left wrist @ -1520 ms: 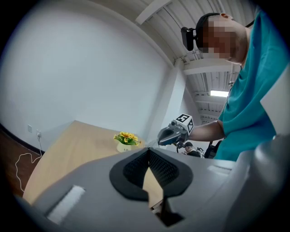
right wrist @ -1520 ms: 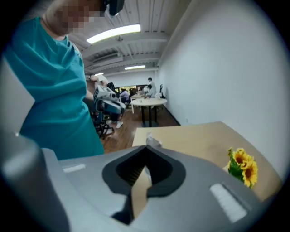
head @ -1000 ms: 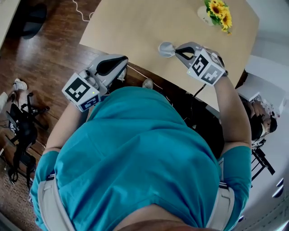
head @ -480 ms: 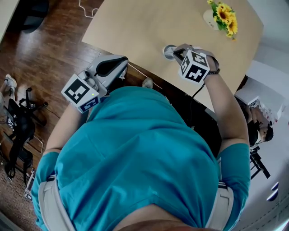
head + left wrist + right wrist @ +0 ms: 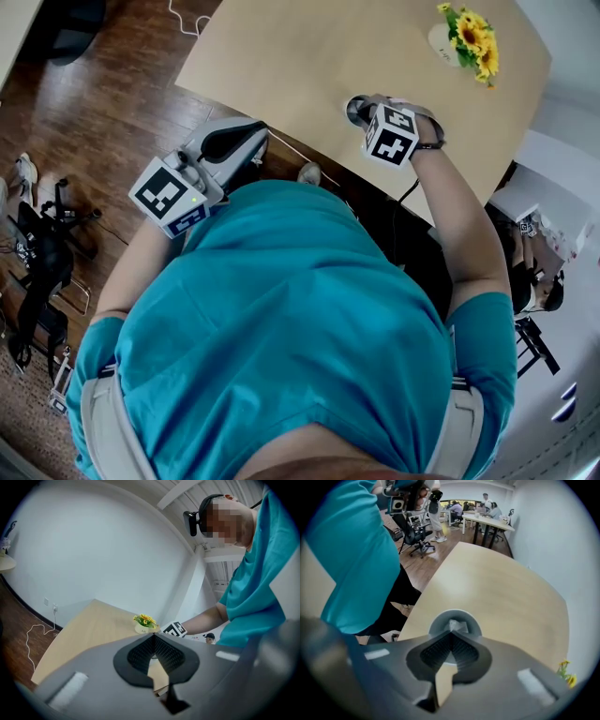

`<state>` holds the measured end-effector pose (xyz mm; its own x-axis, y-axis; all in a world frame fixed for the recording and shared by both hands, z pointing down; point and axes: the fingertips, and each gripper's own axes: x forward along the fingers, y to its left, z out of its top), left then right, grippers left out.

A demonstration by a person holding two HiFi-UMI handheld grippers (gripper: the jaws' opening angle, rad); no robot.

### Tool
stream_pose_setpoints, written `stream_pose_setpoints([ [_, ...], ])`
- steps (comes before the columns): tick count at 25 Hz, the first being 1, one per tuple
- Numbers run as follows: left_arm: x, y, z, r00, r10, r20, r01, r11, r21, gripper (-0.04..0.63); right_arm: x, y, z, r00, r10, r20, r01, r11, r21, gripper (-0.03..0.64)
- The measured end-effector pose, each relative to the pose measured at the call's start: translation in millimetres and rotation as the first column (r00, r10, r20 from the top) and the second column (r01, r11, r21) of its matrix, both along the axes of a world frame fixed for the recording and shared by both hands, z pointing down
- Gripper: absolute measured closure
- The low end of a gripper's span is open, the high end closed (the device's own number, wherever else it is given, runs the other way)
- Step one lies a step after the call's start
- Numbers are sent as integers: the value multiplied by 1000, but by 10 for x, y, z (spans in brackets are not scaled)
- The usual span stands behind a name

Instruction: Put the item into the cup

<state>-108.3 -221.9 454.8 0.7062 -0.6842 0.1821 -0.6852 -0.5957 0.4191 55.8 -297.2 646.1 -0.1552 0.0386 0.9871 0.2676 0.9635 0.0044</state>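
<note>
A grey cup (image 5: 353,112) stands near the table's front edge; the right gripper view looks down into the cup (image 5: 437,624). My right gripper (image 5: 362,110) hangs over its mouth. Its jaws (image 5: 451,634) are shut on the item (image 5: 457,626), a small pale crumpled piece that sticks out past the tips, inside the cup's rim. My left gripper (image 5: 255,146) is held off the table's near edge, to the left. In its own view the left gripper (image 5: 153,637) is shut with nothing in it.
The light wooden table (image 5: 291,56) carries a small pot of yellow flowers (image 5: 469,37) at its far right. Dark wood floor with a white cable (image 5: 183,14) lies to the left. Office chairs and people at desks (image 5: 478,513) are far behind.
My right gripper has moved left and over the cup, its marker cube now standing above it. The left gripper has hardly moved.
</note>
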Motion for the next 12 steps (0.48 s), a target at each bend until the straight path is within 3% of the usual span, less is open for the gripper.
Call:
stream_pose_setpoints([
  [10, -39, 43, -4, 1000, -1, -5, 1, 1000, 3, 592, -45, -82, 34, 998, 59, 34, -59, 998, -2, 608],
  [12, -49, 47, -7, 1000, 3, -9, -3, 1000, 6, 592, -47, -90, -9, 996, 80, 48, -80, 997, 0, 576],
])
